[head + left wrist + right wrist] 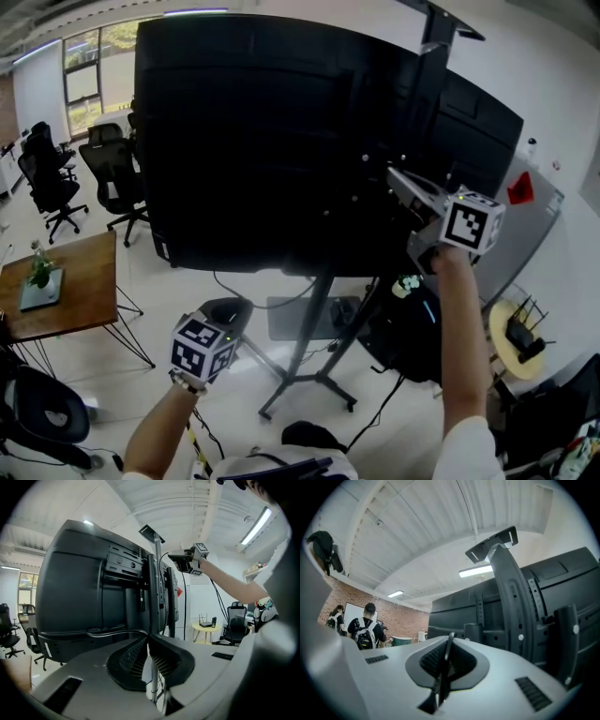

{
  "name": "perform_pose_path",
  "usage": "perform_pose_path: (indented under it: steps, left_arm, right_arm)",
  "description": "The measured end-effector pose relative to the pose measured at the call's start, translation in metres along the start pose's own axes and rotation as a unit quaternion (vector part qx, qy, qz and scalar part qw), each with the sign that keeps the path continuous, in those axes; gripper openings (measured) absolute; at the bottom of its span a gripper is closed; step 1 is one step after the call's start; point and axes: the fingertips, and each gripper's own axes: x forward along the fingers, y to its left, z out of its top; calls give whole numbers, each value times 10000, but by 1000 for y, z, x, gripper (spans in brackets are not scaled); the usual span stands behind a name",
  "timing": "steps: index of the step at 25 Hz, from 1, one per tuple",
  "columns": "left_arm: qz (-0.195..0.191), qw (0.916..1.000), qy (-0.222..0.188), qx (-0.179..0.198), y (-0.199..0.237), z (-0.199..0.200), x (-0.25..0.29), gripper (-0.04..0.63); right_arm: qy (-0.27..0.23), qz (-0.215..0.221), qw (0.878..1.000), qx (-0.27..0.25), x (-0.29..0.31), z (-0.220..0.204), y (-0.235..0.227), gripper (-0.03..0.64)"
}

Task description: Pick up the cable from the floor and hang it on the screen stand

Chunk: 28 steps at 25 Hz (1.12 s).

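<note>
The big black screen hangs on its stand, and I see it from the back. My right gripper is raised to the stand's upright column at the screen's upper right. It is shut on a thin black cable that runs between the jaws. From the left gripper view, that right gripper sits beside the column top, with the cable hanging below it. My left gripper is low at the front left, and its jaws are together with nothing clearly held.
A second cable loops under the screen's bottom edge. A wooden table and office chairs stand to the left. A black bag and a round yellow side table are on the right. People stand far off.
</note>
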Motion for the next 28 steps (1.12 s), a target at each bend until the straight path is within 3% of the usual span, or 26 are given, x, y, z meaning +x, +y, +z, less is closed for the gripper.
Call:
perform_pose_path:
  steps: [13,22,28]
  left_arm:
    - [-223,9993,-302,-46,13,44,23,14]
    - [-300,9987,-403,-105,29,84,27,14]
    - [-431,9982,-399,-147,31,77,36,14]
  right_arm:
    - [-233,-614,9945,-814,68,65,-26,5]
    - [-291,-1148,9926,272,66,71,-91,5]
    - [-228,-1517,9856,711,26,26,-112,5]
